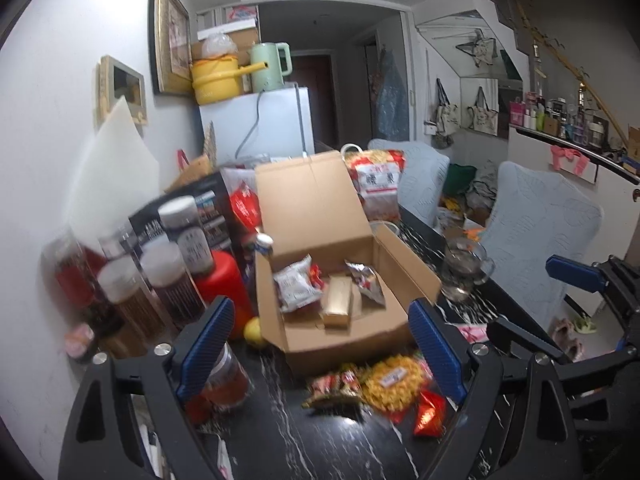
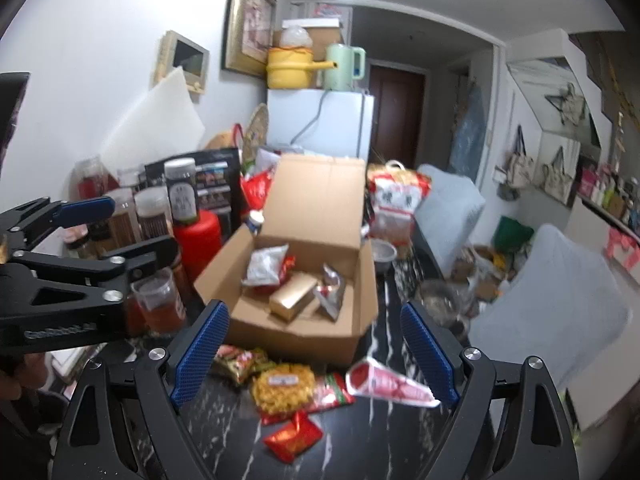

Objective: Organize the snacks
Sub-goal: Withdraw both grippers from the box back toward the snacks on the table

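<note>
**Open carton part-filled, more snacks loose on the table**

An open cardboard box (image 1: 320,280) sits on the black marbled table (image 1: 320,448), its lid flap standing up at the back. Inside lie a white snack packet (image 1: 294,286) with a red packet just beside it, a gold bar-shaped pack (image 1: 338,300) in the middle and a silver foil pouch (image 1: 366,282) towards the right wall. The rest of the floor of the box is bare cardboard.

In front of the box, loose on the table, are a round yellow noodle-like snack (image 2: 282,386), a red-and-green packet (image 2: 334,390), a small red foil packet (image 2: 294,436), a green-and-red packet (image 2: 240,360) and a red-and-white cone-shaped packet (image 2: 390,384).

Left of the box stand several capped jars (image 1: 160,280) (contents brownish, labels unreadable) and a red canister (image 1: 224,284).

The left gripper (image 1: 320,354) and the right gripper (image 2: 314,354) both hang over the loose snacks with jaws spread wide and nothing between the pads.
</note>
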`<state>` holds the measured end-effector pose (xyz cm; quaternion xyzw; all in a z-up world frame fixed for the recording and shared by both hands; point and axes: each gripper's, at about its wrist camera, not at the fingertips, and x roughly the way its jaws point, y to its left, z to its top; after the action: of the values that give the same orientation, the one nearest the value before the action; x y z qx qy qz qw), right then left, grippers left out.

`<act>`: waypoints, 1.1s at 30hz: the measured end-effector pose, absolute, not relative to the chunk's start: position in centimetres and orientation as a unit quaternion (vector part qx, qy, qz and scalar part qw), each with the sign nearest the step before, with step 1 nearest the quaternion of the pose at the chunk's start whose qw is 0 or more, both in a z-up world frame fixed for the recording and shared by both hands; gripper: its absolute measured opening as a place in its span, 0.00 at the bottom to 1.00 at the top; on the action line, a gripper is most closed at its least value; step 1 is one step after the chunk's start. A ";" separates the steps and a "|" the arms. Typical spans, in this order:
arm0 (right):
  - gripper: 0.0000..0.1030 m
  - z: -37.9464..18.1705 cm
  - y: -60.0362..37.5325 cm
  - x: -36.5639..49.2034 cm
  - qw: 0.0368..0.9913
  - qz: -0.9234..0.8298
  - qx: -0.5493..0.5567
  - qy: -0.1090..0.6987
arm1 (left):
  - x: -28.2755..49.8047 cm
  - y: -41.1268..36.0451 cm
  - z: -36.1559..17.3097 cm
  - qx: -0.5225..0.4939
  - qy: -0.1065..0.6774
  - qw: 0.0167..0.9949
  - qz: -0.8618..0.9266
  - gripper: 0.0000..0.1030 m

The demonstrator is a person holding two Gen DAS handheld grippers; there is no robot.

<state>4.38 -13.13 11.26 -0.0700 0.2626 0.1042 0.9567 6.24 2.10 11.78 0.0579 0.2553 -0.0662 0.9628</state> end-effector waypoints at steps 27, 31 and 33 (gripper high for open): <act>0.86 -1.3 -15.6 3.3 0.912 0.097 0.011 0.399 | 5.3 1.2 0.8 0.024 0.371 0.921 -0.114 0.87; 0.81 -2.9 -15.8 4.0 0.902 0.095 0.019 0.420 | 5.8 1.4 -0.3 0.001 0.378 0.919 -0.114 0.87; 0.80 -3.6 -15.7 4.5 0.898 0.098 0.018 0.429 | 6.1 1.5 -0.8 -0.006 0.379 0.919 -0.108 0.87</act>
<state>4.51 -15.67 -3.57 0.0179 0.4290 0.0979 0.8978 6.12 1.54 -0.76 -0.0058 0.3791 -0.1077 0.9190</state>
